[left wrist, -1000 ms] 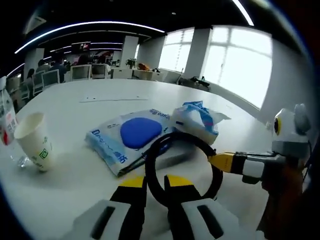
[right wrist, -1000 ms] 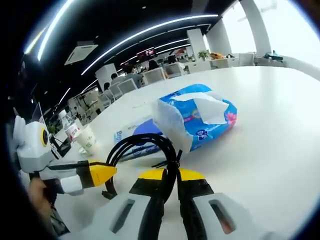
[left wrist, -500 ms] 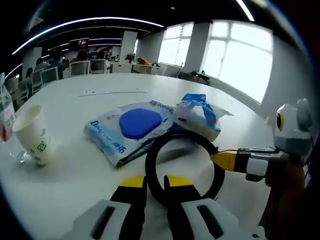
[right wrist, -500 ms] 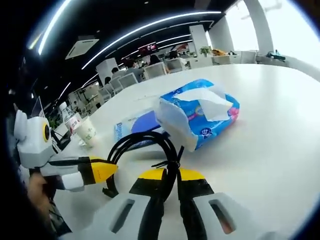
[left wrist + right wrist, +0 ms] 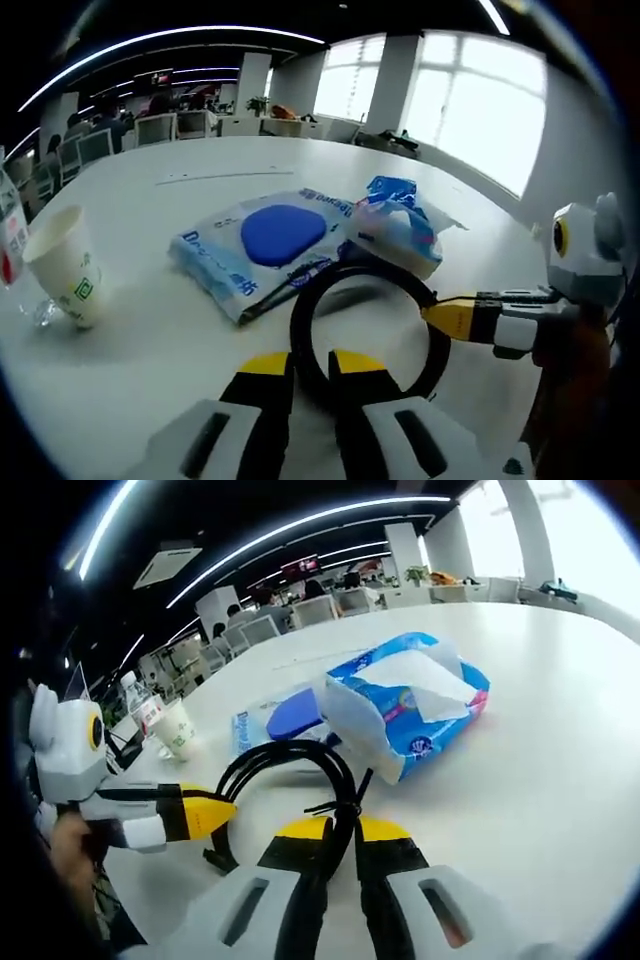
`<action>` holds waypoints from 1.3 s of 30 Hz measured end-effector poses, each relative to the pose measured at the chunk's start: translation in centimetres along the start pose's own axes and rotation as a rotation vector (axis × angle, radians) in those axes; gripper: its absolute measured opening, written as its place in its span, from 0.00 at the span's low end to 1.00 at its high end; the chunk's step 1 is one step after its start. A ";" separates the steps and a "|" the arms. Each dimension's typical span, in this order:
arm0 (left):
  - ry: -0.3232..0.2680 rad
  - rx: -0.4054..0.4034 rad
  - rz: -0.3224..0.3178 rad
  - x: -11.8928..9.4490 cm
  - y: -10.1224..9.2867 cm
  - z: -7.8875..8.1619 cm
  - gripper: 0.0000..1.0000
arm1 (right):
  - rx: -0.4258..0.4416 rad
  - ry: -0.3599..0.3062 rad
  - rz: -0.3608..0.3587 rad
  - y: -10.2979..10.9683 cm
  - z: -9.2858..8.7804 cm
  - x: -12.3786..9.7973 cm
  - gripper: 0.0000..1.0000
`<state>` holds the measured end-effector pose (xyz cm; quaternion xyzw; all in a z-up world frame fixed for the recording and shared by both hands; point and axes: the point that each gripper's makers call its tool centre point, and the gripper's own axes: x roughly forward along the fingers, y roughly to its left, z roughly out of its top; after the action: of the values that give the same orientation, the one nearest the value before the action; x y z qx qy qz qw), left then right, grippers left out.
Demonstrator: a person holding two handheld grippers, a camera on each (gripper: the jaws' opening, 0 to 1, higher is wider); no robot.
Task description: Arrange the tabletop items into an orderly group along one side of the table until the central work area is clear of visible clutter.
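Observation:
A black coiled cable (image 5: 365,290) hangs as a loop between both grippers, just above the white table (image 5: 150,350). My left gripper (image 5: 312,362) is shut on the near side of the loop. My right gripper (image 5: 342,828) is shut on the cable (image 5: 290,755) where a tie bundles it. In the left gripper view the right gripper (image 5: 450,320) comes in from the right, its yellow tip on the loop. In the right gripper view the left gripper (image 5: 205,815) comes in from the left.
Behind the loop lie a flat blue wipes pack (image 5: 265,245) and a blue tissue pack (image 5: 400,228) with a tissue sticking out. A paper cup (image 5: 65,275) and a bottle (image 5: 10,240) stand at the left. Office desks and chairs lie beyond the table.
Both grippers keep their hold on the cable. The views have shifted slightly; the packs and the cup lie where they were.

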<state>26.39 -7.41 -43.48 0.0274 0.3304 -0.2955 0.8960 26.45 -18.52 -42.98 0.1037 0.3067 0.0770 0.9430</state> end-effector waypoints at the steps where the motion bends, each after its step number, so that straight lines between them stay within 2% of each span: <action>1: 0.001 0.006 0.001 0.0 0.0 -0.1 0.13 | -0.008 0.007 0.003 0.0 -0.1 0.0 0.08; 12: 0.001 0.013 -0.009 0.0 -0.1 -0.3 0.14 | -0.030 0.029 -0.004 -0.4 -0.5 -0.2 0.08; 16: -0.004 0.047 -0.006 -0.1 -0.2 -0.4 0.15 | -0.031 0.033 0.003 -0.3 -0.6 -0.3 0.08; 19: -0.023 0.082 -0.002 -0.2 -0.2 -0.3 0.18 | -0.057 0.033 0.006 -0.3 -0.7 -0.3 0.08; 20: -0.046 0.076 -0.006 -0.3 -0.2 0.1 0.22 | -0.091 0.034 0.003 -0.4 -0.6 -0.3 0.08; 22: -0.059 0.070 -0.011 -0.5 -0.2 0.3 0.24 | -0.098 0.014 0.004 -0.3 -0.2 -0.5 0.09; 27: -0.074 0.085 0.011 -1.0 0.4 0.6 0.28 | -0.126 0.002 -0.009 -1.0 0.3 -1.0 0.15; 28: -0.076 0.086 0.013 -1.1 0.6 0.6 0.28 | -0.128 -0.002 -0.009 -0.8 -1.1 -2.1 0.15; 29: -0.078 0.085 0.014 -1.1 0.6 0.6 0.28 | -0.123 -0.004 -0.008 -0.8 -1.5 -2.5 0.16; 39: -0.091 0.083 0.005 -1.1 0.4 0.7 0.30 | -0.140 -0.004 0.003 -0.7 -1.9 -2.9 0.21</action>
<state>26.32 -6.66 -42.34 0.0520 0.2764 -0.3078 0.9089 23.08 -19.46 -43.06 0.0379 0.2986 0.0995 0.9484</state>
